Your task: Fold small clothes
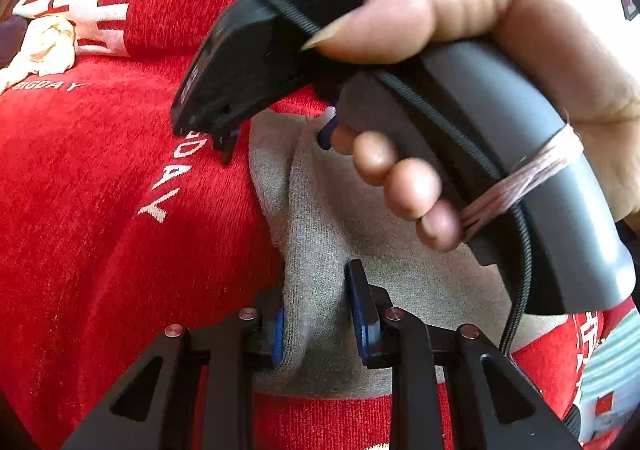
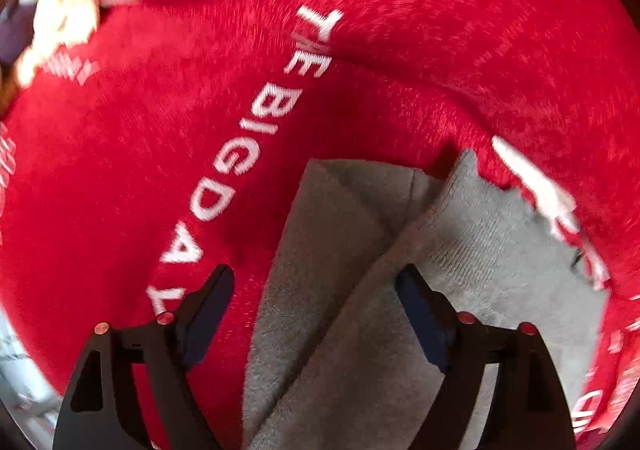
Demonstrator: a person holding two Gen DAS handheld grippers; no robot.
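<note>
A small grey knitted garment (image 1: pixel 360 290) lies partly folded on a red plush cloth with white lettering (image 1: pixel 100 210), one layer crossing diagonally over another in the right wrist view. The left tool (image 1: pixel 320 314) pinches a raised ridge of the grey fabric between its blue pads (image 1: pixel 362 314). The right tool (image 2: pixel 316 314) hangs above the garment with its jaws spread wide, gripping nothing; the person's right hand (image 1: pixel 460 50) is wrapped around its dark handle. A cream crumpled cloth (image 1: pixel 48 46) lies well apart, near the far left edge.
</note>
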